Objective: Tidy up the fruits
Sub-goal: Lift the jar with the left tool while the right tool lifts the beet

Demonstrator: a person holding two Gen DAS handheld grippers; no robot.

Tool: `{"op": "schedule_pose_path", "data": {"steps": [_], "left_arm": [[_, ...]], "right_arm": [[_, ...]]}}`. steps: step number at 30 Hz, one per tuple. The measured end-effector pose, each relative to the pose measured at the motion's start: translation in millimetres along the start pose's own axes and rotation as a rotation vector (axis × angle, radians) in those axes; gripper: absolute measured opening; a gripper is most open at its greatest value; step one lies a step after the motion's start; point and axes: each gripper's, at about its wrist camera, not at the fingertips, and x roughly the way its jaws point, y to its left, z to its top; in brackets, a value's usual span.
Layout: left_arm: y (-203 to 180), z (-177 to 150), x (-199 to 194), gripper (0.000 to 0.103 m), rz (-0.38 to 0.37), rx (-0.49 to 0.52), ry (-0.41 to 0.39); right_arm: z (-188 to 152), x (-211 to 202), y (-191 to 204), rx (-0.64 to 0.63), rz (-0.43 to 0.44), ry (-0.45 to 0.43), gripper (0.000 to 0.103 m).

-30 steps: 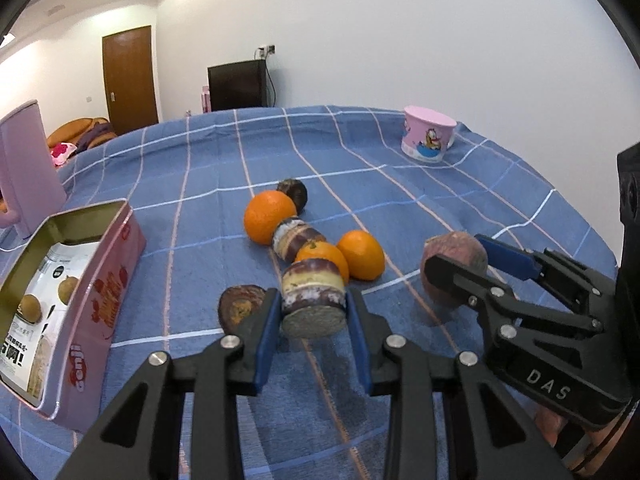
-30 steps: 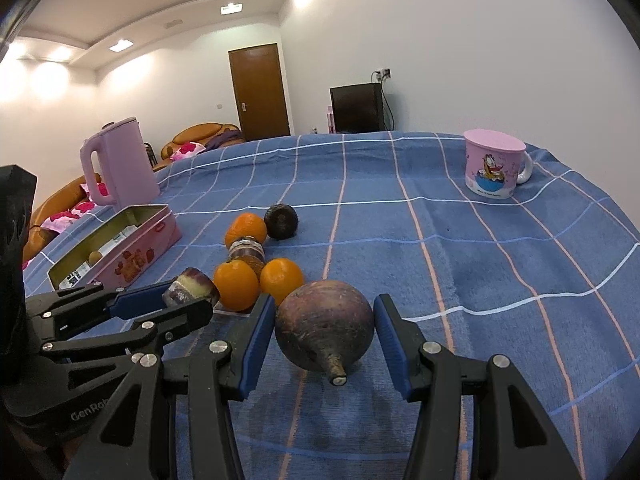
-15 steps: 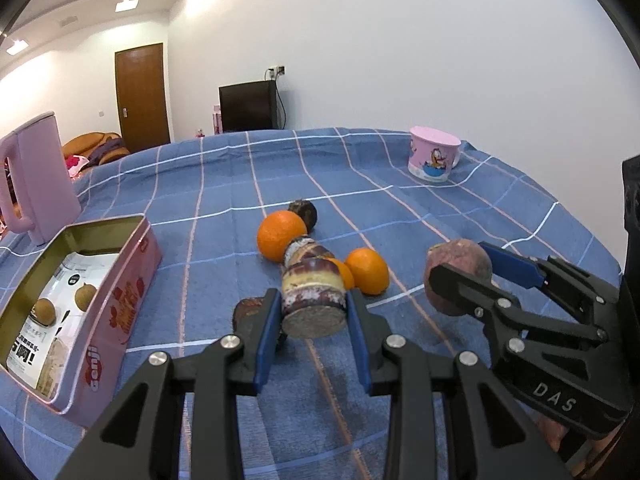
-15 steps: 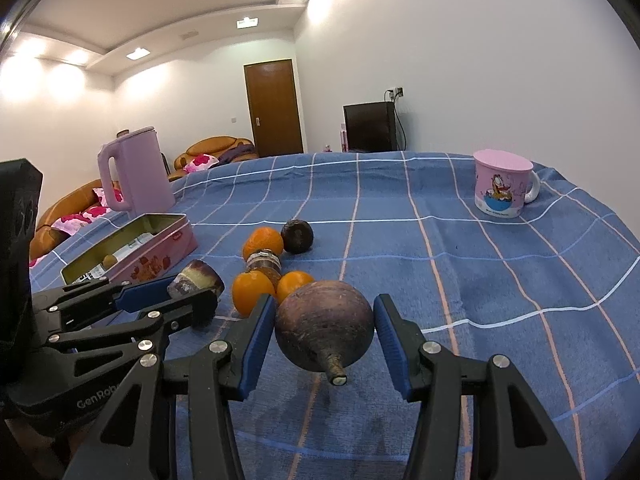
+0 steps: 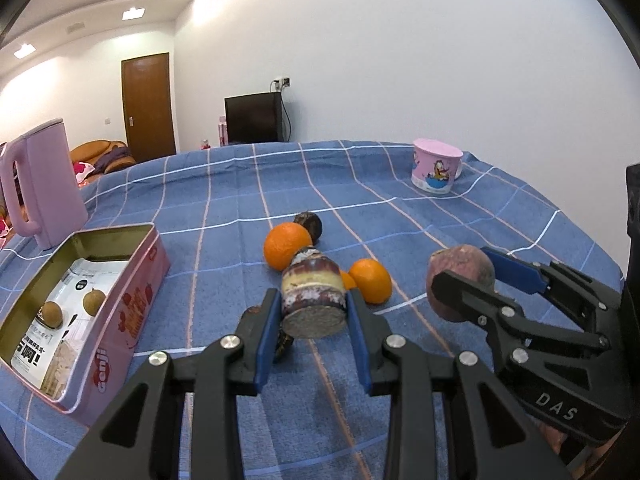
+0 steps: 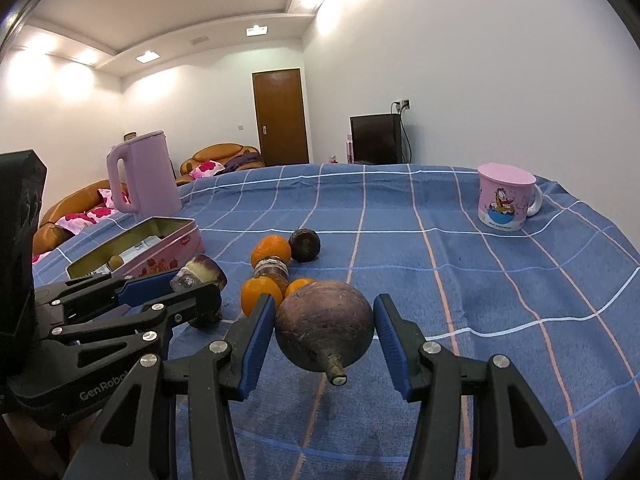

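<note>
My left gripper [image 5: 314, 312] is shut on a short, purple-banded piece of cane [image 5: 314, 300], held above the blue cloth. My right gripper [image 6: 324, 336] is shut on a round purple-brown fruit [image 6: 324, 330] with its stub toward the camera. Each view shows the other gripper too: the right gripper [image 5: 460, 272] with its fruit at the right, the left gripper [image 6: 196, 288] with the cane piece [image 6: 198, 274] at the left. On the cloth ahead lie two oranges [image 5: 286, 246] [image 5: 370, 280], a dark round fruit [image 5: 310, 224] and a second cane piece [image 6: 272, 270].
An open pink tin [image 5: 132, 280] with two small brown fruits inside stands at the left. A pink kettle [image 5: 44, 184] is behind it. A pink mug [image 5: 436, 170] stands far right. A dark brown fruit [image 5: 282, 346] lies under my left fingers.
Both grippers have tipped slightly upward with their loads, so the table items sit lower in each view. Neither grip has changed.
</note>
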Motion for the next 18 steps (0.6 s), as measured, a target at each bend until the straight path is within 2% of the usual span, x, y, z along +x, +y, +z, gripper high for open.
{"op": "schedule_pose_path", "data": {"steps": [18], "left_arm": [[-2.1,-0.9,-7.4,0.035,0.017,0.01,-0.051]], "right_arm": [[-1.3,-8.6,3.2,-0.019,0.014,-0.059,0.053]]}}
